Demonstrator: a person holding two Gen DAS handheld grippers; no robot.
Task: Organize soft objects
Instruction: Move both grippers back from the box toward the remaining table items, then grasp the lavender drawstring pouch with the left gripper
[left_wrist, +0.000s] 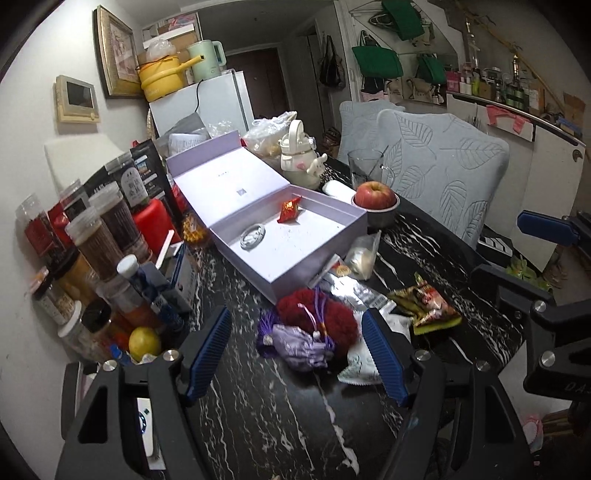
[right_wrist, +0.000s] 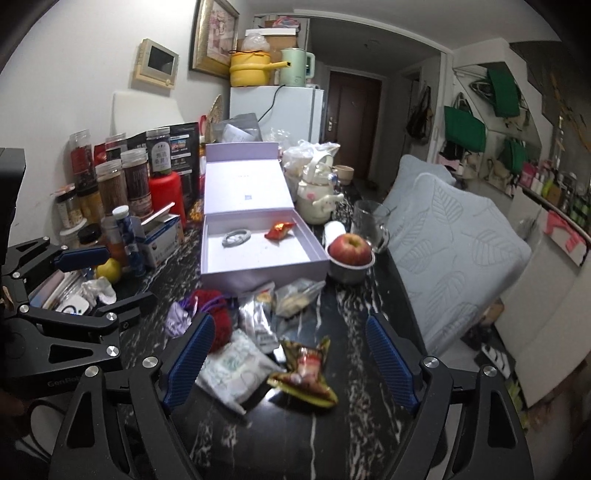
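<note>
On the black marbled table (left_wrist: 266, 413) a dark red knitted ball (left_wrist: 317, 314) lies against a lilac satin pouch (left_wrist: 301, 347). My left gripper (left_wrist: 295, 354) is open, its blue pads either side of the pouch and apart from it. A white packet (right_wrist: 236, 369) and a yellow-red snack packet (right_wrist: 306, 373) lie between the pads of my open right gripper (right_wrist: 290, 363), untouched. Silver and clear packets (right_wrist: 258, 317) lie just beyond. The open lavender box (right_wrist: 258, 273) behind holds a red sachet (right_wrist: 279, 230) and a coiled cable (right_wrist: 236, 236).
Jars and bottles (left_wrist: 99, 236) crowd the table's left side, with a lemon (left_wrist: 144, 343) in front. An apple in a metal bowl (right_wrist: 349, 251), a glass (right_wrist: 369, 221) and a cream kettle (right_wrist: 317, 192) stand right of the box. Leaf-patterned chairs (right_wrist: 458, 251) line the right edge.
</note>
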